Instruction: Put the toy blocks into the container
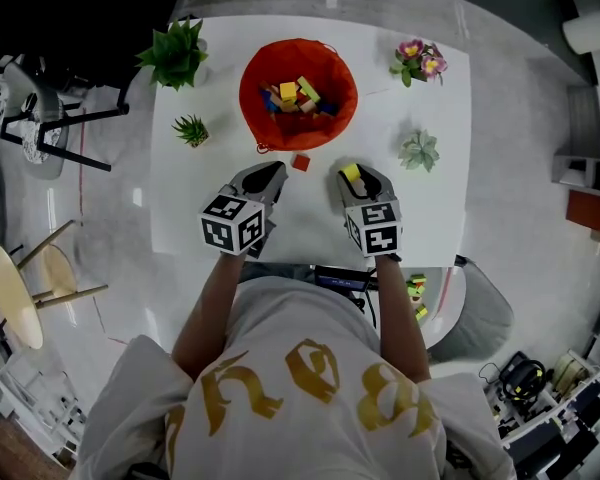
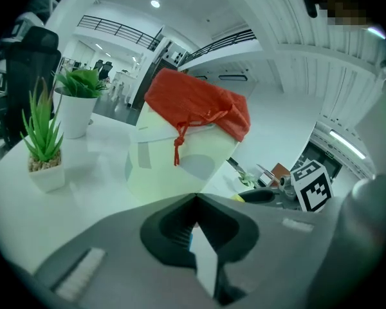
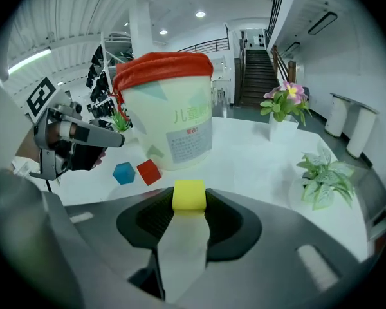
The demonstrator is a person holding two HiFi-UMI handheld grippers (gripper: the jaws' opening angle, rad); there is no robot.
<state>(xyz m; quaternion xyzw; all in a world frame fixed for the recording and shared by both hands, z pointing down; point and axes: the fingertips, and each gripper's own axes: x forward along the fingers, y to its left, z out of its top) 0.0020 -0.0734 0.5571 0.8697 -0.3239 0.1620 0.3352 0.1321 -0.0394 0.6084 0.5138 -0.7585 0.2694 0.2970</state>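
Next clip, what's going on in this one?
A person is loading toy blocks into a red-lined bucket. The right tool grips a yellow block, short of the bucket. The left tool is shut and empty. A red block and a blue block lie on the table beside the bucket; others are inside.

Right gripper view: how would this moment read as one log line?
right hand-held gripper: shut on yellow cube block | left hand-held gripper: shut | red-lined white plastic bucket: blocks inside

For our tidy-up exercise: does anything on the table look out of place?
A red block and a blue block lie loose on the table beside the container, while other blocks are already inside. Nothing looks damaged.
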